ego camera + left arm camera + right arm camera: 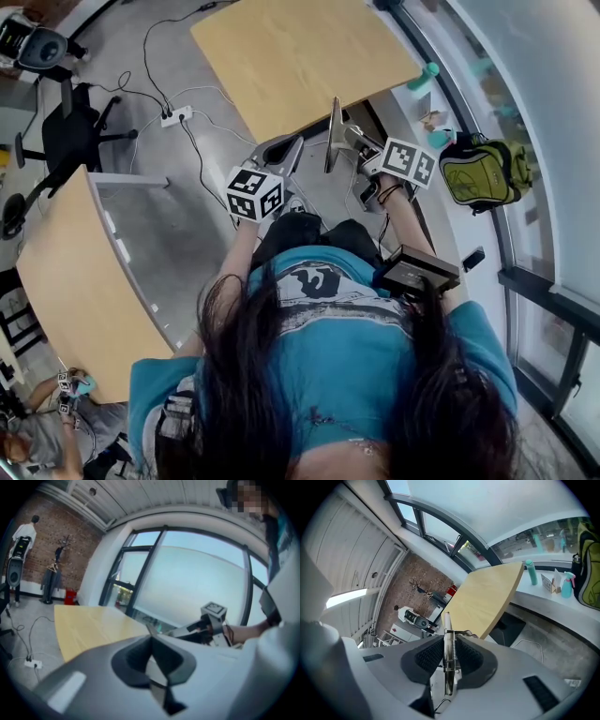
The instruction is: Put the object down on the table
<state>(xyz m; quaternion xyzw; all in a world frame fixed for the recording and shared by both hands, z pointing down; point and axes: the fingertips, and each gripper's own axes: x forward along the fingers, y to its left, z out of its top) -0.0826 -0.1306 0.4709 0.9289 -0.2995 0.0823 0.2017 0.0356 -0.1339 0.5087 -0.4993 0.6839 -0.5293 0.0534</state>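
My right gripper [349,141] is shut on a slim metal tool with a spring [333,136], which looks like tongs. The tool stands on edge in the air just off the near edge of the light wooden table [300,56]. In the right gripper view the tool [447,634] is pinched between the dark pads of the right gripper [449,648], and the table [487,597] lies ahead and beyond. My left gripper [286,152] hovers to the left of it, over the floor. In its own view the left gripper [151,656] has its jaws together with nothing in them.
A second wooden table [66,281] stands at the left. A power strip with cables [176,116] lies on the floor by a black chair [66,131]. A green backpack [483,169] and bottles [427,80] sit on the window ledge at the right.
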